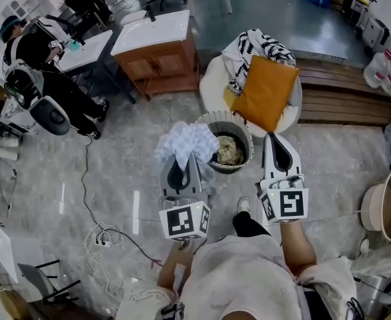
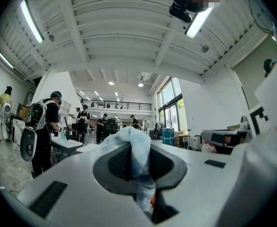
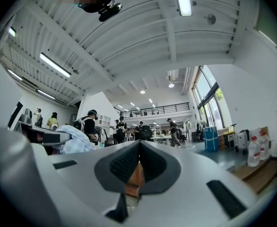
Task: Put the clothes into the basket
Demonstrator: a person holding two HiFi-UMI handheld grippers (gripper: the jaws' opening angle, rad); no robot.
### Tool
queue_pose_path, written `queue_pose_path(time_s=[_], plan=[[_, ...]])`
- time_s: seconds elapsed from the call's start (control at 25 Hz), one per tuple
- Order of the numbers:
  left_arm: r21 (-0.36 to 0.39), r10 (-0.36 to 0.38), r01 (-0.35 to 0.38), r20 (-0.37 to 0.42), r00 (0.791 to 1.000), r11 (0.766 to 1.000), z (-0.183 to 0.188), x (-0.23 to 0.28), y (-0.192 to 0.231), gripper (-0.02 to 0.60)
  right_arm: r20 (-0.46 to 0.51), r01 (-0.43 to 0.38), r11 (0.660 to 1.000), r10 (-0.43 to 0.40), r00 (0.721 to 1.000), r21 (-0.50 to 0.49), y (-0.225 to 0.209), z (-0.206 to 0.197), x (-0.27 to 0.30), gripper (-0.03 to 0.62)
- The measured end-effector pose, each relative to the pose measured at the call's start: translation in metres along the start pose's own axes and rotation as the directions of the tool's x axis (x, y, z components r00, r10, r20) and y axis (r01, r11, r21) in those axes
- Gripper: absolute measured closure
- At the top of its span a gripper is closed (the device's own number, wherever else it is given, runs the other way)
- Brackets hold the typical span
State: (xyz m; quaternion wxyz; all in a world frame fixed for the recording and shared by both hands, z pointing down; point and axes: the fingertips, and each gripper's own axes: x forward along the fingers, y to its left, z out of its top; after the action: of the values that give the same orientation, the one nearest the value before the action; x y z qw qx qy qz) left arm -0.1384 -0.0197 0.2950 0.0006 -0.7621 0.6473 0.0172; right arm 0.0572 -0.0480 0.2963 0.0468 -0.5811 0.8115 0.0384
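The left tongs (image 2: 138, 161) pinch a pale blue cloth (image 2: 131, 136), which bunches up above their tips (toward 12 o'clock). At 9 o'clock a person (image 2: 43, 126) stands beside a white table (image 2: 65, 144).

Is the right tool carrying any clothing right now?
No, the right tool has its jaws together with nothing between them; the pale blue cloth is clamped in the left tool.

The round grey basket (image 1: 226, 115) stands between your left gripper (image 1: 181, 169) and right gripper (image 1: 276, 141), slightly farther. The pale blue cloth (image 1: 185, 141) is just left of it, the orange square cushion (image 1: 265, 92) behind it.
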Motion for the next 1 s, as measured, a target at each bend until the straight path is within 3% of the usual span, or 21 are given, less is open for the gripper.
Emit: queue_pose_path(time_s=[0.52,1.0], plan=[[0.018,0.043,-0.043,-0.012,0.999,0.999,-0.003,0.112,-0.036,0.529,-0.012,-0.027,0.998,0.028,1.000,0.050,-0.095,-0.023,0.086,0.606],[-0.012,0.041,-0.042,-0.082,0.996,0.999,-0.041,0.169,-0.025,0.529,-0.073,-0.033,0.997,0.037,0.997,0.063,-0.108,-0.060,0.136,0.606]])
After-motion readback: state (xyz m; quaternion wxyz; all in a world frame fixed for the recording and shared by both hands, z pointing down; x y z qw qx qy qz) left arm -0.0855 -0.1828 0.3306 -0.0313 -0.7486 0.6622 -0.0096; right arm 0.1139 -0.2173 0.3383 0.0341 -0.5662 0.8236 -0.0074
